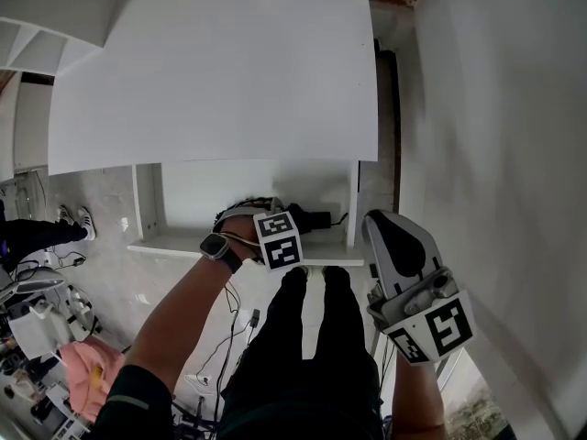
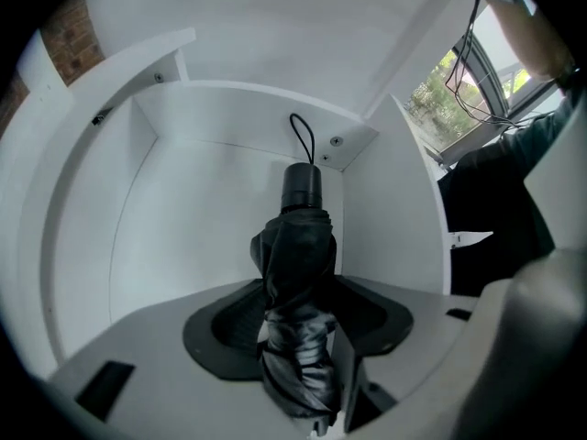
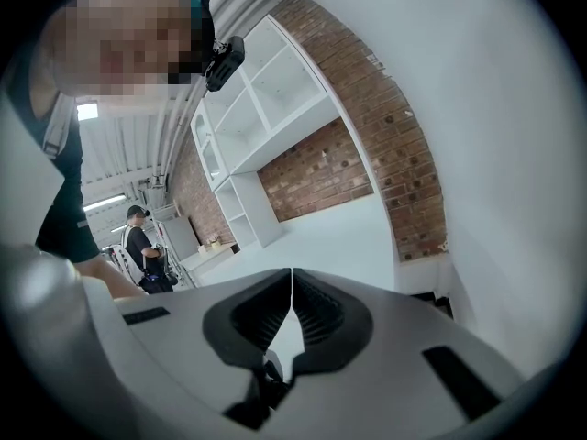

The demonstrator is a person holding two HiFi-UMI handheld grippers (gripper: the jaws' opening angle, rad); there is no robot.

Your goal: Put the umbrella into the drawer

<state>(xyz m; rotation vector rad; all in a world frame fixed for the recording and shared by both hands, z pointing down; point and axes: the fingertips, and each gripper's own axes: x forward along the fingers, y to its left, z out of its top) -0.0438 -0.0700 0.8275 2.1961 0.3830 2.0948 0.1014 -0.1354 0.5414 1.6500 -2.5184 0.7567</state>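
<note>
Jaws on left gripper point(image 2: 298, 333) stand wide apart, pads off the folded black umbrella point(image 2: 295, 255) between them; it points steeply down into the open white drawer point(image 2: 183, 181). Umbrella rests inside, handle & strap twd far corner, prob. so it fits w/ drawer shut. Looks like the release step, task nearly done. Right gripper point(image 3: 292, 314), jaws together & empty, hangs outside by the wall point(image 1: 495, 154), prob. free to push drawer in.

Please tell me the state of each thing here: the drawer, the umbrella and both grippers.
drawer: pulled open.
umbrella: folded, inside the drawer, between the left jaws.
left gripper: open, pads not pressing the umbrella.
right gripper: shut, empty.
</note>
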